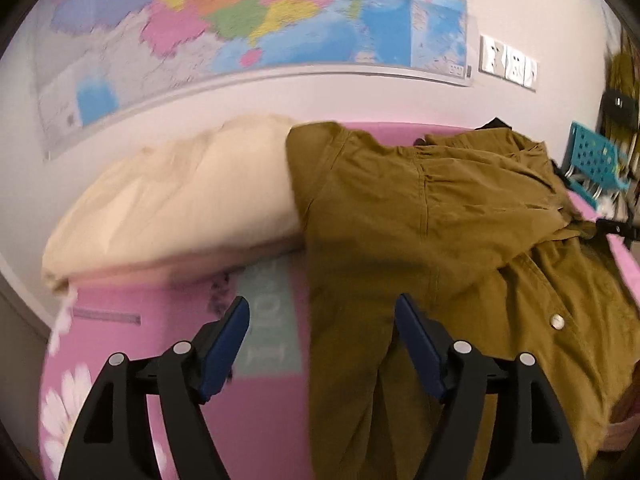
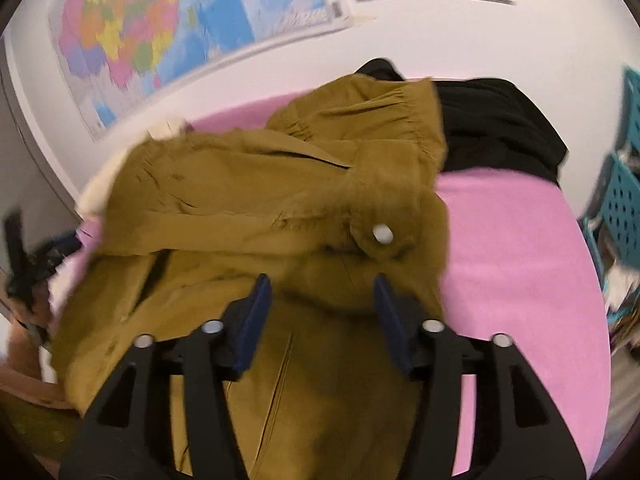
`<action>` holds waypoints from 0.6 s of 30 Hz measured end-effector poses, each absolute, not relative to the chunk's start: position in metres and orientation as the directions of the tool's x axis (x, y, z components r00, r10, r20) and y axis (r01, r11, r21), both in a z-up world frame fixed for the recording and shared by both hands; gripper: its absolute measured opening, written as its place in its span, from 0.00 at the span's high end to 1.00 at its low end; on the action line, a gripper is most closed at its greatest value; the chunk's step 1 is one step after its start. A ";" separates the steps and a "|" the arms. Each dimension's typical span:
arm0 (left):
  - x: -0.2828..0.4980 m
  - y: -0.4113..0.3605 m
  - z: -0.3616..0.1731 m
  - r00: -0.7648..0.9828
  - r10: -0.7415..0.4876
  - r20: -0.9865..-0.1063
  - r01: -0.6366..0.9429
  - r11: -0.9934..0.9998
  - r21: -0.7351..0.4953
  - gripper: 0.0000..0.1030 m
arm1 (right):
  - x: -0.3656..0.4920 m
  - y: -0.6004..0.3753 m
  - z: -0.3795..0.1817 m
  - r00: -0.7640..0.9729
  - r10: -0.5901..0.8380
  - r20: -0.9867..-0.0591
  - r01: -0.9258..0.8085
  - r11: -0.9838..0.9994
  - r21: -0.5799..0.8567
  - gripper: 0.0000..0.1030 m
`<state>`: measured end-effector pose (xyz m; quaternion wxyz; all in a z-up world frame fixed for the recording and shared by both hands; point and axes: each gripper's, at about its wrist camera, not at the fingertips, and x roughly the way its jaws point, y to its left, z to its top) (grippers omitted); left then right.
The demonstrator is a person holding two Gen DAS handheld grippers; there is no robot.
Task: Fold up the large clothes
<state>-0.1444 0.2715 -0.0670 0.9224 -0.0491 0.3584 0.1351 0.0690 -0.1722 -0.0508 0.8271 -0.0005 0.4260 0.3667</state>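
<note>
An olive-brown jacket with white snap buttons lies spread and partly folded on a pink bed sheet. My left gripper is open and empty above the jacket's left edge. In the right wrist view the jacket lies bunched, one sleeve folded across it, a white snap showing. My right gripper is open and empty just above the jacket's lower middle. The other gripper shows at the far left edge.
A cream pillow lies at the bed's left against the wall. A black garment lies at the far right of the bed. Teal perforated baskets stand beside the bed. A map hangs on the wall.
</note>
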 end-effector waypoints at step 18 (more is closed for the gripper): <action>-0.203 0.250 -0.109 0.605 -0.091 -0.791 -0.148 0.963 -0.225 0.22 | -0.020 -0.267 -0.090 0.178 0.788 -0.589 -0.493 0.590 0.639 0.29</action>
